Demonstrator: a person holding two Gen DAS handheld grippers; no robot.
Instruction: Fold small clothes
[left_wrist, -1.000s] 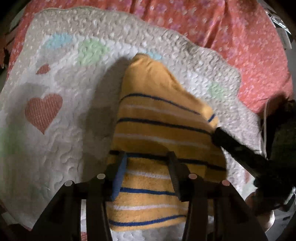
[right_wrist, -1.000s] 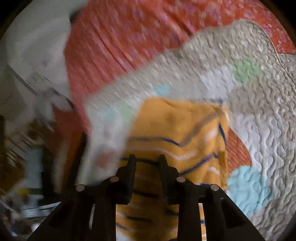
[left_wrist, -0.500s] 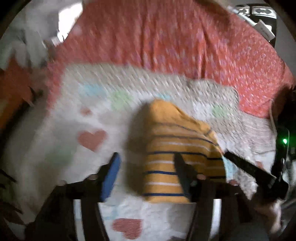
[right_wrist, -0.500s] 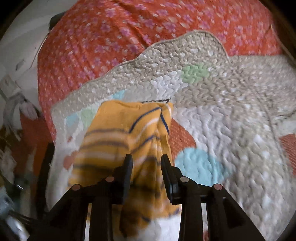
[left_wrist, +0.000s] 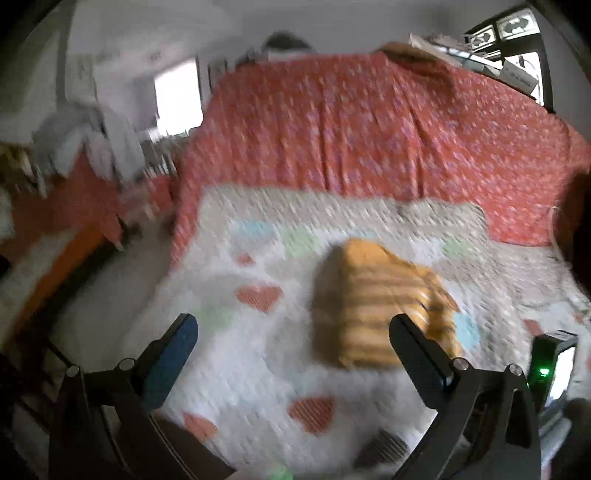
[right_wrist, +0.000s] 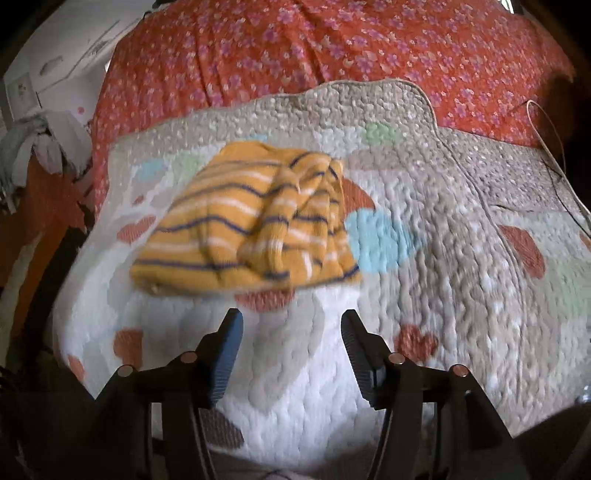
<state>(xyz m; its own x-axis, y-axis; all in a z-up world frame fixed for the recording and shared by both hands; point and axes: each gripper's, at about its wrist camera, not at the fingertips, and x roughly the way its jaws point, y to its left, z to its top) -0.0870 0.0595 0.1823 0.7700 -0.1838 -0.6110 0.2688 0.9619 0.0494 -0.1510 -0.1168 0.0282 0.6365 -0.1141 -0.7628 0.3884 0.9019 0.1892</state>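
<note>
A folded yellow garment with blue and white stripes (left_wrist: 380, 306) (right_wrist: 251, 225) lies on a white quilted mat with hearts (left_wrist: 258, 369) (right_wrist: 443, 258). My left gripper (left_wrist: 295, 336) hangs above and short of the garment, its jaws opening wide with nothing between them. In the right wrist view my right gripper (right_wrist: 291, 332) is just in front of the garment's near edge, jaws opening, only the mat between its fingers. Neither gripper touches the cloth.
The mat lies on a red flowered bedspread (left_wrist: 369, 129) (right_wrist: 332, 48). A thin cord (right_wrist: 550, 147) crosses the mat's right side. A pile of pale clothes (left_wrist: 92, 144) and orange furniture (left_wrist: 48, 266) stand left of the bed. The other gripper's lit device (left_wrist: 550, 365) shows at right.
Both grippers let go of the striped garment, opened and drew back and up from it. The garment now lies folded on the mat, farther from both cameras.
</note>
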